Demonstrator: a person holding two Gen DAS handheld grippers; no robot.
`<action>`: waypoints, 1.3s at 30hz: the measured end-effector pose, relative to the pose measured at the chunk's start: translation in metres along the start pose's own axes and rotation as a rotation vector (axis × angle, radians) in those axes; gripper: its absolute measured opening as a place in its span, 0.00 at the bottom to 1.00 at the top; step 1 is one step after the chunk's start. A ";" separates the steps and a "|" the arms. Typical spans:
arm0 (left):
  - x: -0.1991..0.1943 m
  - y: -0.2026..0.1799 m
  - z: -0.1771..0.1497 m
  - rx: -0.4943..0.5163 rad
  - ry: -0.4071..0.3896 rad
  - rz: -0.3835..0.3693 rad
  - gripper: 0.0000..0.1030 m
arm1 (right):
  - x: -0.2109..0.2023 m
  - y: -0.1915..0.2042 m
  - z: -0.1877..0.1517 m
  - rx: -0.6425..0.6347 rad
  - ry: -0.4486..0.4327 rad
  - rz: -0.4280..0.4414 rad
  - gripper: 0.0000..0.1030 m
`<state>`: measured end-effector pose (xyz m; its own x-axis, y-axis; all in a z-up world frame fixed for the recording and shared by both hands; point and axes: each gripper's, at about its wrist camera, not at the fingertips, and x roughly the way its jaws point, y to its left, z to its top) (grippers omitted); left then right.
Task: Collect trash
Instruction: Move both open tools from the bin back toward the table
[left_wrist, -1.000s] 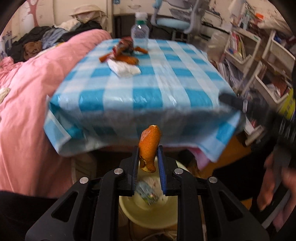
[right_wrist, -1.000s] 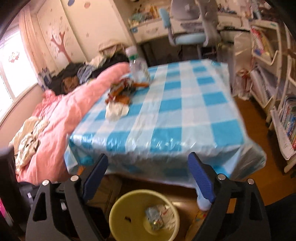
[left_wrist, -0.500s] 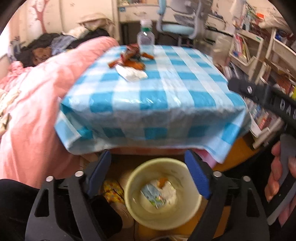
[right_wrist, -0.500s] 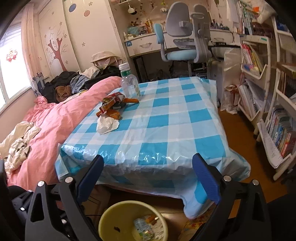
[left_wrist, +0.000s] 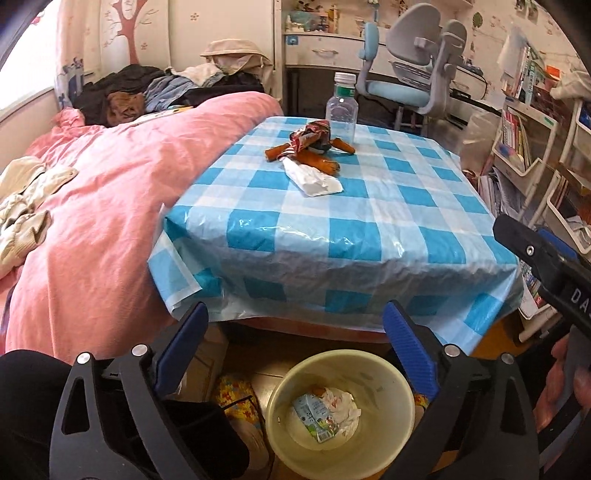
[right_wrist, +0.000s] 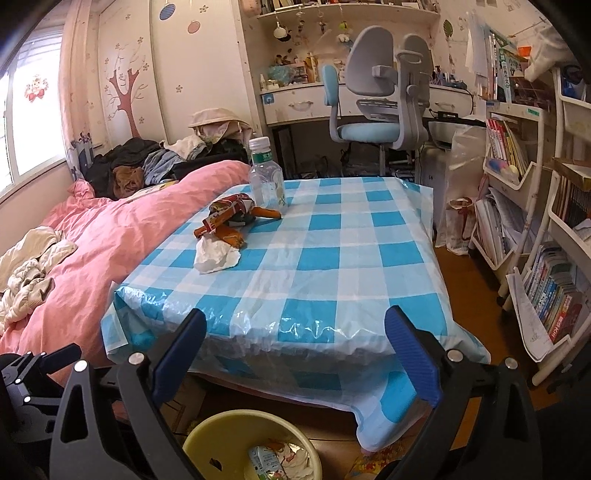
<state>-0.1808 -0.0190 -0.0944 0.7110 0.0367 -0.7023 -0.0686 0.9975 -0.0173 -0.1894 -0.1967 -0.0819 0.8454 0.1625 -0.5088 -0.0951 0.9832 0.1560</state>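
Both wrist cameras look forward and downward from the near edge of the worktop (left_wrist: 332, 229). Both views share the checked worktop, the yellow bin (left_wrist: 340, 413) below it, and the bed (right_wrist: 110, 236).

Tablecloth (left_wrist: 332, 229) glossy crinkled plastic sheet, blue-white check. Bottle (left_wrist: 341, 107) clear smooth plastic. Tissue (left_wrist: 314, 179) soft crumpled paper. Wrappers (left_wrist: 308, 138) shiny foil-like (orange bits look like peel). Bin (left_wrist: 291, 435) smooth pale yellow plastic. Quilt (left_wrist: 92, 206) matt pink cloth. Floor (right_wrist: 469, 291) smooth wood.
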 end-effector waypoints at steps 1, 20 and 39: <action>0.000 0.000 0.000 -0.002 0.000 0.001 0.90 | 0.000 0.000 0.000 -0.002 -0.001 0.002 0.90; -0.001 0.006 0.006 -0.030 -0.022 0.018 0.91 | -0.002 0.007 -0.001 -0.020 -0.008 0.016 0.90; 0.010 0.051 0.064 -0.169 -0.067 0.035 0.91 | 0.010 0.018 0.000 -0.032 0.014 0.041 0.90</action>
<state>-0.1322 0.0365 -0.0568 0.7505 0.0803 -0.6560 -0.2065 0.9714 -0.1174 -0.1828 -0.1776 -0.0843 0.8331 0.2041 -0.5141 -0.1467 0.9777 0.1503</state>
